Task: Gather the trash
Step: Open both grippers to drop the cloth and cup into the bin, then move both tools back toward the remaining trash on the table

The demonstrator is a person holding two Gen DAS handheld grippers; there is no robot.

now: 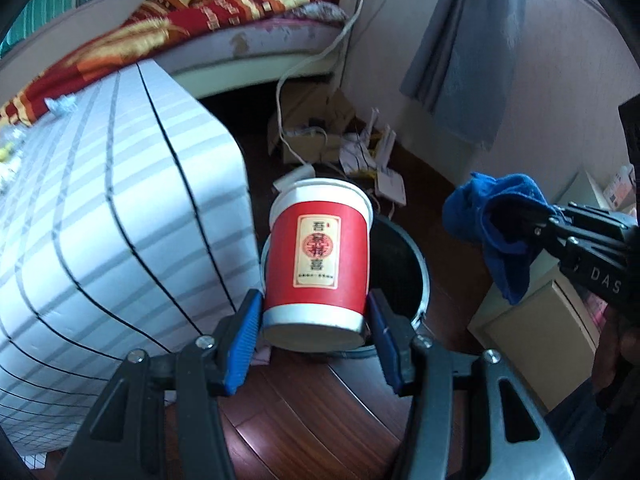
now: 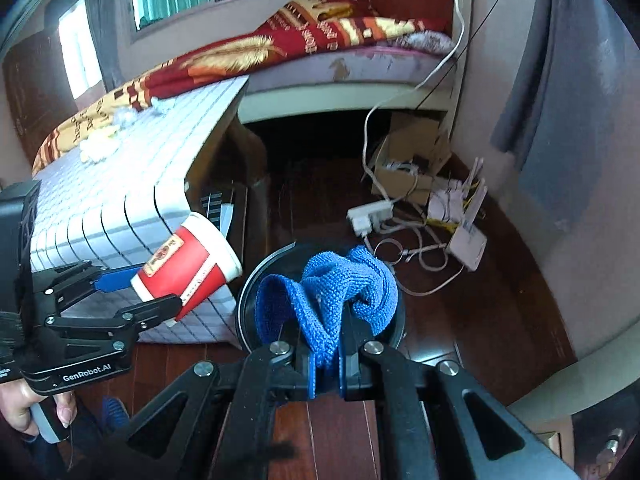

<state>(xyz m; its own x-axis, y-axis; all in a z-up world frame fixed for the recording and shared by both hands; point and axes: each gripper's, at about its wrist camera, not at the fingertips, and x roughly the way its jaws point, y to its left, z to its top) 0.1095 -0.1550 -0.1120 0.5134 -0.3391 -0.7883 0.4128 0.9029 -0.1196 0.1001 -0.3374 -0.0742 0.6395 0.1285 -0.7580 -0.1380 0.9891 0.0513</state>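
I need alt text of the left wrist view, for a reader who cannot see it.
The left gripper holds a red paper cup between its jaws, over a dark trash bin on the wooden floor. At right, the right gripper holds a blue cloth; a white checked table stands at left.

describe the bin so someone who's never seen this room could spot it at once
Start at the bed with the red patterned blanket, then drop to the dark wooden floor in front of it. Beside the white grid-patterned table stands the trash bin: round, black inside, pale rim, the only open container there, under the red paper cup and blue cloth.
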